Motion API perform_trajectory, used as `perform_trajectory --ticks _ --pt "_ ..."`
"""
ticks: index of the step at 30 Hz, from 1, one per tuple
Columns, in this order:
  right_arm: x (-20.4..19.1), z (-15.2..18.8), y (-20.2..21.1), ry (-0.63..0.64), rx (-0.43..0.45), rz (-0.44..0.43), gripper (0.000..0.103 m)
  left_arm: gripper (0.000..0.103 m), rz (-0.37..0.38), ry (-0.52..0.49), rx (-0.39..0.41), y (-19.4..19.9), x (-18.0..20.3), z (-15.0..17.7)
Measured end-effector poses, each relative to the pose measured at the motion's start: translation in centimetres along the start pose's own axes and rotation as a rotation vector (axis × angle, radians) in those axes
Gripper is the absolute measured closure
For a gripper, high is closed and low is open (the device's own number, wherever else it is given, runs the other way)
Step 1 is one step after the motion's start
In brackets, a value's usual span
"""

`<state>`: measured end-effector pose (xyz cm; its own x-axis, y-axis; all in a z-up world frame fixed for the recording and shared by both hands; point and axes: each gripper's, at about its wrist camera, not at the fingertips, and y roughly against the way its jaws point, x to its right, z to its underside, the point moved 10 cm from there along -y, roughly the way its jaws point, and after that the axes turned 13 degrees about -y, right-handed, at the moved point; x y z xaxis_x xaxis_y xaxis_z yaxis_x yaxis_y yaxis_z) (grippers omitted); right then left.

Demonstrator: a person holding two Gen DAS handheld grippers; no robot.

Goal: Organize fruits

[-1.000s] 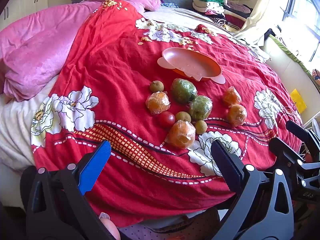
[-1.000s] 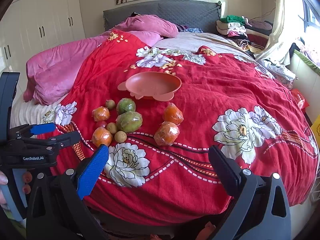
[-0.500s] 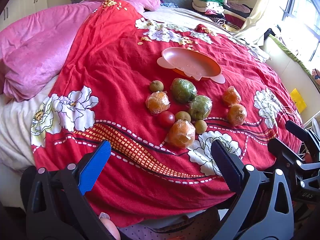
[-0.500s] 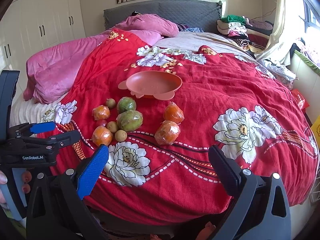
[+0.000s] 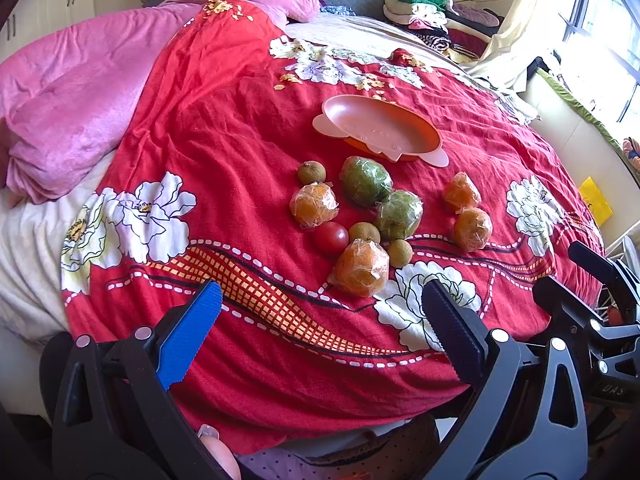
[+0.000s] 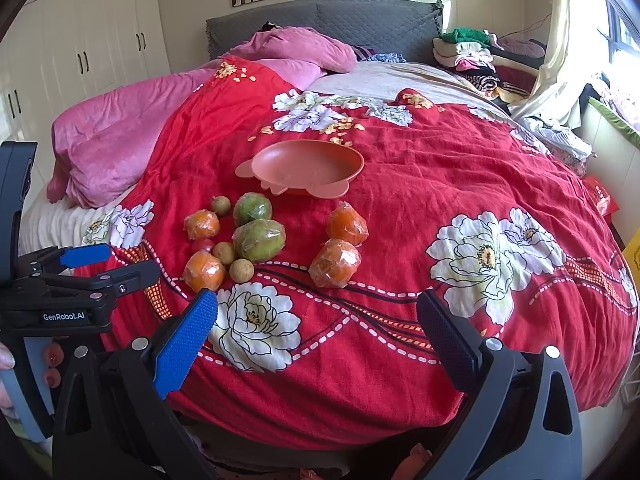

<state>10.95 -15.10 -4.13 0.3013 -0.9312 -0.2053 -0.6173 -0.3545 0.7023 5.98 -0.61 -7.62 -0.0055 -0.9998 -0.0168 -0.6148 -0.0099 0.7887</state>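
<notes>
Several fruits lie loose on the red flowered bedspread (image 5: 224,128): wrapped oranges (image 5: 362,267) (image 6: 335,263), two wrapped green fruits (image 5: 366,181) (image 6: 259,240), a red tomato (image 5: 330,237) and small brown fruits (image 5: 311,172). An empty pink plate (image 5: 378,130) (image 6: 304,165) sits just beyond them. My left gripper (image 5: 320,312) is open and empty, short of the fruit near the bed's front edge. My right gripper (image 6: 316,324) is open and empty, to the right of the left one, which shows in the right wrist view (image 6: 106,266).
A pink duvet (image 5: 76,92) is piled at the left of the bed. Folded clothes (image 6: 466,54) are stacked at the far right by the grey headboard (image 6: 328,20). White wardrobes (image 6: 80,44) stand at left; a window and curtain at right.
Both views have shifted very slightly; the grippers stay open and the fruit has not moved.
</notes>
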Motion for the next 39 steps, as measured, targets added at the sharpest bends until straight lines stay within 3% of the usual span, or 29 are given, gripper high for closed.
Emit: perform_trajectory --ticks 29,39 --pt "0.4 0.1 -0.7 -0.004 -0.016 0.001 0.004 0.008 0.015 -0.009 -0.031 -1.2 0.2 0.7" --pt "1.7 -0.7 -3.3 -0.011 -0.052 0.022 0.004 0.008 0.106 0.008 -0.054 -3.1 0.6 0.6"
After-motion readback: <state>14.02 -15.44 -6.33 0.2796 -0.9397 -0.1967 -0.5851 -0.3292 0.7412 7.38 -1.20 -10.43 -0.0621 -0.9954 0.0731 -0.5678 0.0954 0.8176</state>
